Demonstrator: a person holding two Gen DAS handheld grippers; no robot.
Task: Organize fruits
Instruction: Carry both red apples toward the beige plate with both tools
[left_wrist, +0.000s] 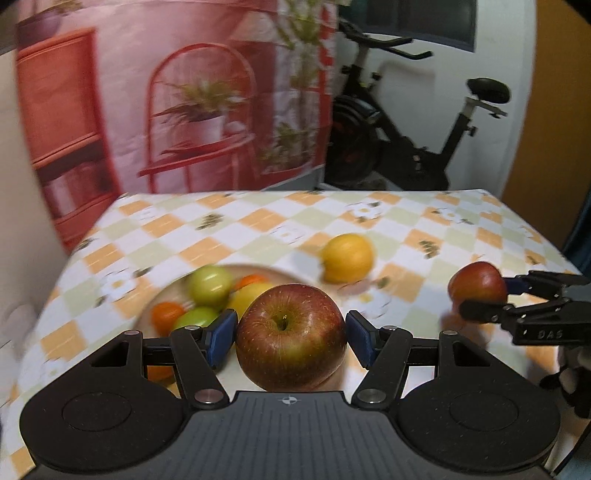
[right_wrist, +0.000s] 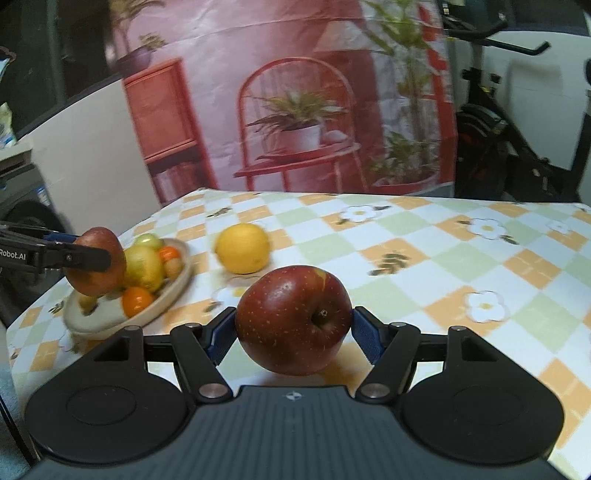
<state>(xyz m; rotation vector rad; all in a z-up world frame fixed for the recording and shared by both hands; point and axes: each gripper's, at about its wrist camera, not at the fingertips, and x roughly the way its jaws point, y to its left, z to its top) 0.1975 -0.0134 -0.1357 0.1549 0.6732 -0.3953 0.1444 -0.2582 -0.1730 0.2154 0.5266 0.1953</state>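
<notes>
Left wrist: round, speckled apple (left_wrist: 291, 336).

Glossy, speckled apple (left_wrist: 291, 336) skin, matt black plastic gripper (left_wrist: 291, 334) with metal rivets, printed checked cloth (right_wrist: 424, 254), matt bowl (right_wrist: 170, 291).

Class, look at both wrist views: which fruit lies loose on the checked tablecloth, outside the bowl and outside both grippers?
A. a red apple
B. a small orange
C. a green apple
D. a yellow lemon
D: the yellow lemon sits alone on the tablecloth, beside the bowl.
</notes>
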